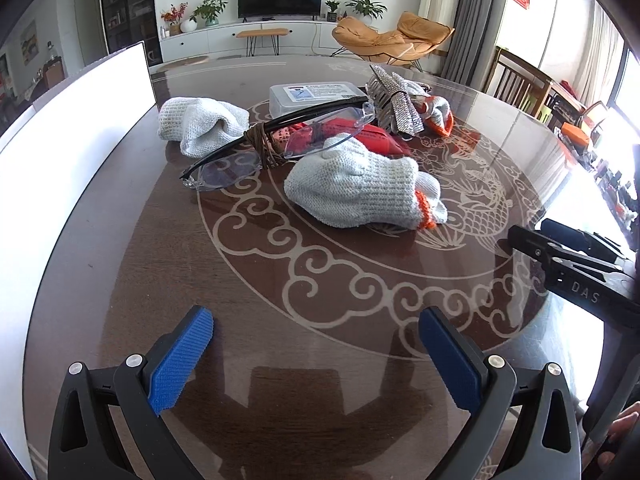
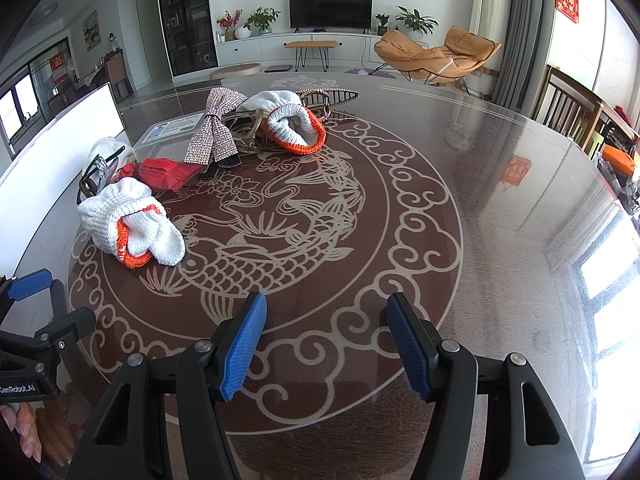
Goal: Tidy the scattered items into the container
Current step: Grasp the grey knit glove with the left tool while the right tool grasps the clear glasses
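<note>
Fingers first: my left gripper (image 1: 316,360) hangs with its blue pads spread wide over bare bench (image 1: 320,280), nothing between them. My right gripper (image 2: 326,344) is the same, spread apart and empty, above the fish pattern inlaid in the dark glossy top. On the side of the right one I can read "DAS"; on the left one, "GenRobot.AI".

Nearest of the scattered things is a white knit glove (image 1: 360,188) with an orange cuff, bunched up on the bench. Just behind it lie clear glasses (image 1: 276,136) with black arms, a bundle of brown cord (image 1: 264,148) wound about their middle. A red packet (image 2: 164,174) with small print I cannot read lies touching the glasses. Further left sits a second white glove (image 1: 200,124); further right, a third glove (image 2: 294,124), its orange cuff gaping open. That makes three gloves.

A rhinestone bow (image 2: 214,128) rests between the packet and the third glove. Beside it is a clear plastic box (image 1: 312,96) with a printed label, too small to read. Behind the third glove lies one brown toothed hair clip (image 2: 332,98).

Along the left edge stands the white container (image 1: 80,128), well apart from both grippers.
</note>
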Tool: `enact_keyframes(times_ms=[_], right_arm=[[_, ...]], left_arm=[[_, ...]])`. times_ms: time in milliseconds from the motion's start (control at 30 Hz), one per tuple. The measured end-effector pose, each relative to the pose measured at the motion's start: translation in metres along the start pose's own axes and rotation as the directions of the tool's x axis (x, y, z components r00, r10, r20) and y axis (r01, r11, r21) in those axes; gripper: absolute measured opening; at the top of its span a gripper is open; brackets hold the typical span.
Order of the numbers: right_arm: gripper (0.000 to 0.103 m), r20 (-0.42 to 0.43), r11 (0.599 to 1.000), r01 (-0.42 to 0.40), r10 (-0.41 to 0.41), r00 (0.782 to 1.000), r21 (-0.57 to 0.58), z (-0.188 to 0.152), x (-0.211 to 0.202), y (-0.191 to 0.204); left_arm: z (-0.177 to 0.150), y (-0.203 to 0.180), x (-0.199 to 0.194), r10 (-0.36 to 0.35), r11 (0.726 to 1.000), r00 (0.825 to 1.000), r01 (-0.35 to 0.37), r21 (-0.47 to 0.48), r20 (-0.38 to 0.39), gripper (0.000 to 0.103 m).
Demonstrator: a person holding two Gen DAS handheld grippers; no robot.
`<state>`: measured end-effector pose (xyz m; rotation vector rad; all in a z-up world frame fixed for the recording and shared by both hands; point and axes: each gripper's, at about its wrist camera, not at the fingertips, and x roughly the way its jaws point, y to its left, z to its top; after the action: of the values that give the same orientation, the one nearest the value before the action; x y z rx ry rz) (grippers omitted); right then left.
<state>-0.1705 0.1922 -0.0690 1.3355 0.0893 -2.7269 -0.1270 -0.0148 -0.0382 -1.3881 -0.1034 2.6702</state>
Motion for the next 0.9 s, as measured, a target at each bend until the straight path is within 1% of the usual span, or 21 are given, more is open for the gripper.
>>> enact_keyframes(times_ms=[67, 100, 133, 200, 233, 300, 367, 400, 433, 500, 533, 633, 667, 700, 733, 767, 800, 833, 900], right_arm=[[0.064, 0.0, 1.0, 0.0, 0.0, 1.0, 0.0, 0.0, 0.0, 0.0], [0.064, 0.0, 1.0, 0.0, 0.0, 1.0, 0.0, 0.0, 0.0, 0.0], [0.064, 0.0, 1.0, 0.0, 0.0, 1.0, 0.0, 0.0, 0.0, 0.0], [0.064, 0.0, 1.0, 0.0, 0.0, 1.0, 0.0, 0.0, 0.0, 0.0], [0.064, 0.0, 1.0, 0.0, 0.0, 1.0, 0.0, 0.0, 0.0, 0.0], [0.064, 0.0, 1.0, 0.0, 0.0, 1.0, 0.0, 0.0, 0.0, 0.0], [0.064, 0.0, 1.0, 0.0, 0.0, 1.0, 0.0, 0.0, 0.0, 0.0], [0.064, 0.0, 1.0, 0.0, 0.0, 1.0, 0.0, 0.0, 0.0, 0.0], [0.064, 0.0, 1.0, 0.0, 0.0, 1.0, 0.0, 0.0, 0.0, 0.0], [0.064, 0.0, 1.0, 0.0, 0.0, 1.0, 0.0, 0.0, 0.0, 0.0], [0.064, 0.0, 1.0, 0.0, 0.0, 1.0, 0.0, 0.0, 0.0, 0.0], [0.064, 0.0, 1.0, 0.0, 0.0, 1.0, 0.0, 0.0, 0.0, 0.0], [0.064, 0.0, 1.0, 0.0, 0.0, 1.0, 0.0, 0.0, 0.0, 0.0], [0.064, 0.0, 1.0, 0.0, 0.0, 1.0, 0.0, 0.0, 0.0, 0.0], [0.064, 0.0, 1.0, 0.0, 0.0, 1.0, 0.0, 0.0, 0.0, 0.0], [0.064, 0.0, 1.0, 0.0, 0.0, 1.0, 0.0, 0.0, 0.0, 0.0], [0.064, 0.0, 1.0, 0.0, 0.0, 1.0, 0.0, 0.0, 0.0, 0.0], [0.064, 0.0, 1.0, 0.0, 0.0, 1.0, 0.0, 0.0, 0.0, 0.0], [0.064, 0.0, 1.0, 0.0, 0.0, 1.0, 0.0, 0.0, 0.0, 0.0]], left_arm=[[0.002, 0.002, -0.007, -0.056, 0.996, 0.998, 0.058, -0.072, 0.025, 0.103], [0.008, 0.001, -0.009, -0.066, 0.994, 0.997, 0.069, -0.089, 0.042, 0.103], [0.016, -0.002, -0.008, -0.056, 0.994, 0.997, 0.06, -0.091, 0.051, 0.103], [0.038, -0.01, -0.004, -0.007, 0.996, 0.997, 0.014, -0.089, 0.073, 0.103], [0.049, -0.015, 0.001, 0.003, 0.996, 0.997, 0.004, -0.087, 0.083, 0.103], [0.069, -0.024, 0.016, 0.049, 0.995, 0.996, -0.042, -0.092, 0.078, 0.103], [0.079, -0.031, 0.039, 0.116, 0.989, 0.992, -0.112, -0.094, 0.042, 0.103], [0.08, -0.031, 0.05, 0.159, 0.983, 0.987, -0.158, -0.091, 0.006, 0.103], [0.077, -0.029, 0.055, 0.173, 0.98, 0.985, -0.174, -0.097, -0.02, 0.103], [0.065, -0.016, 0.047, 0.127, 0.983, 0.992, -0.126, -0.133, -0.006, 0.103], [0.057, -0.008, 0.04, 0.13, 0.983, 0.992, -0.129, -0.127, -0.007, 0.103], [0.029, 0.013, 0.013, 0.147, 0.987, 0.989, -0.146, -0.071, 0.009, 0.103], [0.022, 0.021, 0.005, 0.12, 0.991, 0.993, -0.119, -0.069, 0.013, 0.103], [0.019, 0.027, -0.002, 0.071, 0.995, 0.997, -0.069, -0.073, 0.022, 0.103], [0.018, 0.03, -0.007, 0.012, 0.997, 0.999, -0.01, -0.078, 0.03, 0.103], [0.02, 0.031, -0.008, -0.03, 0.996, 0.999, 0.032, -0.079, 0.026, 0.103], [0.023, 0.03, -0.006, -0.043, 0.996, 0.999, 0.044, -0.076, 0.019, 0.103], [0.028, 0.025, -0.002, -0.041, 0.997, 0.999, 0.042, -0.065, 0.014, 0.103], [0.041, 0.012, 0.011, -0.02, 0.999, 1.0, 0.02, -0.032, -0.002, 0.103]])
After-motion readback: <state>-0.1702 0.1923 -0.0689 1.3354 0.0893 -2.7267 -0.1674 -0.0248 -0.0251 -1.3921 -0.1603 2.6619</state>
